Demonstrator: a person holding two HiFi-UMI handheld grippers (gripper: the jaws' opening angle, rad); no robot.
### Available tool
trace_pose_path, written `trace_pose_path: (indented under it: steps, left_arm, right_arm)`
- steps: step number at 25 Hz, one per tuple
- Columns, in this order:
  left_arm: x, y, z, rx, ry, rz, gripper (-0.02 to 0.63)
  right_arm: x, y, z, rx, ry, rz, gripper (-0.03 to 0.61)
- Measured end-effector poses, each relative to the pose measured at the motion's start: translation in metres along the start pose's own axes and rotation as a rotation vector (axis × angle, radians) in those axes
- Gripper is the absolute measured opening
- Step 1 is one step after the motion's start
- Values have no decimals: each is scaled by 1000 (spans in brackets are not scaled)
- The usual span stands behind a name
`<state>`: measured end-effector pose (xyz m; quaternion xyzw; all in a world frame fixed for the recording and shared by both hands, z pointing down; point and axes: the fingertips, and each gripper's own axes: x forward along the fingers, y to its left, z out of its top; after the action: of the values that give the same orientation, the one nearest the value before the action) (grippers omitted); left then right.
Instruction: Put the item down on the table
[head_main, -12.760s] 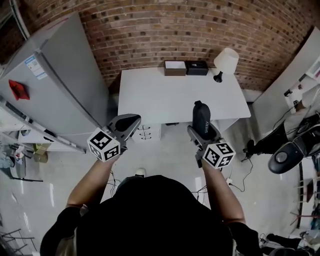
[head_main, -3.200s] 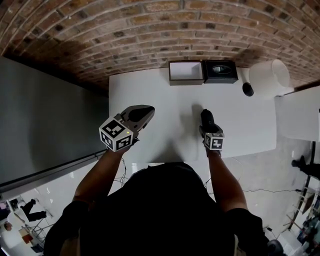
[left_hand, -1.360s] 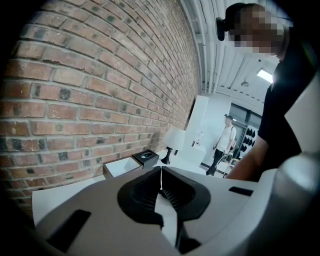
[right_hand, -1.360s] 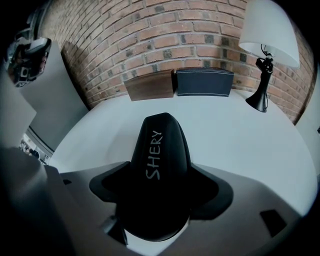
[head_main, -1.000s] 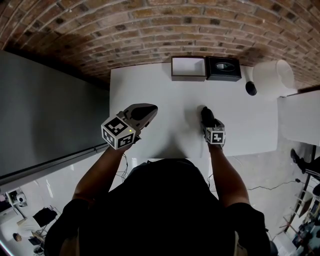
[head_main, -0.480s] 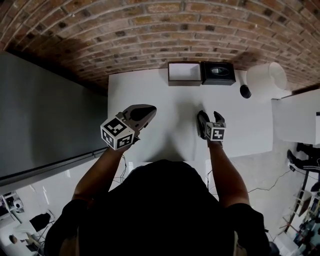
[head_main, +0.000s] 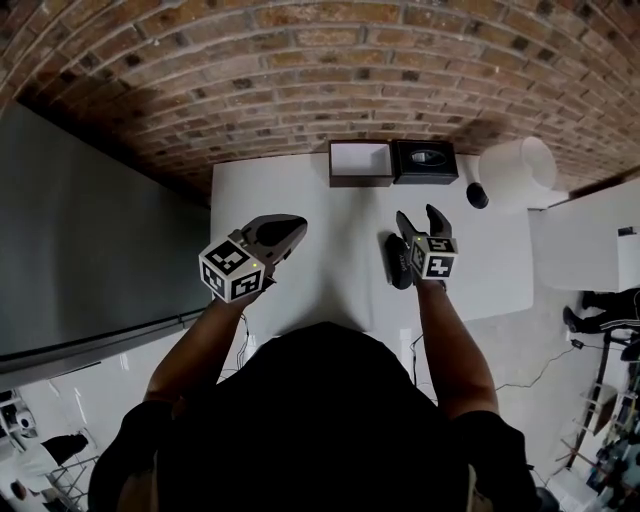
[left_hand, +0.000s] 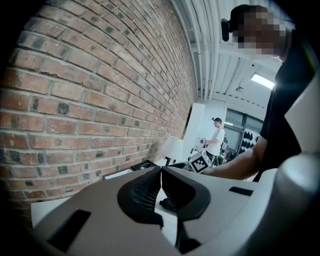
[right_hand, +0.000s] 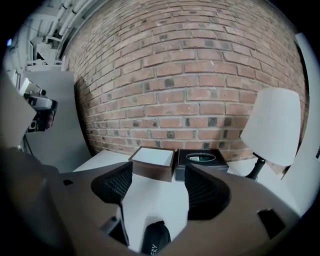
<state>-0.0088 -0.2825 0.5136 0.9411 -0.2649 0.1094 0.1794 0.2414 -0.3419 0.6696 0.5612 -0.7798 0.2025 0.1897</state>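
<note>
The dark bottle-shaped item (head_main: 397, 265) lies on the white table (head_main: 300, 190), free of both grippers. My right gripper (head_main: 418, 214) hovers just right of it with its jaws spread and closing a little, nothing between the pads. In the right gripper view the item (right_hand: 155, 240) shows only as a dark end low under the right gripper (right_hand: 159, 172), with bare table (right_hand: 150, 200) between the pads. My left gripper (head_main: 296, 226) hangs over the table's left half, pads pressed together on nothing, and in its own view the left gripper (left_hand: 161, 172) shows the same.
At the table's back edge stand a brown open box (head_main: 360, 162) and a black box (head_main: 425, 160). A white-shaded lamp (head_main: 515, 170) stands at the back right corner. A tall grey cabinet (head_main: 90, 240) flanks the table's left. A brick wall (head_main: 300, 70) runs behind.
A second ago my right gripper stood over the item on the table. Its jaws have spread and it has drawn off to the right, leaving the item lying there. The left gripper barely moved.
</note>
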Motion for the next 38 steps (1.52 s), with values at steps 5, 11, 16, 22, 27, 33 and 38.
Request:
trace_pose_path:
  steps: [5, 11, 16, 22, 27, 33, 38]
  left_arm:
    - [0, 2, 11, 13, -18, -8, 23]
    - [-5, 7, 23, 26, -43, -4, 23]
    - [-10, 10, 31, 30, -58, -7, 23]
    - [-13, 9, 36, 39, -64, -20, 23]
    - [-17, 7, 38, 45, -69, -31, 23]
    - [-23, 5, 39, 48, -73, -51, 23]
    - [-30, 2, 37, 57, -77, -64, 23]
  right_arm:
    - [-11, 12, 42, -8, -77, 13, 334]
    - [-28, 26, 78, -27, -143, 34, 331]
    - [-40, 35, 101, -50, -181, 34, 318]
    - [-53, 48, 119, -62, -227, 41, 287]
    - [-62, 58, 122, -79, -237, 48, 250]
    - [-72, 68, 123, -87, -255, 45, 212]
    - [-80, 78, 120, -86, -269, 35, 161]
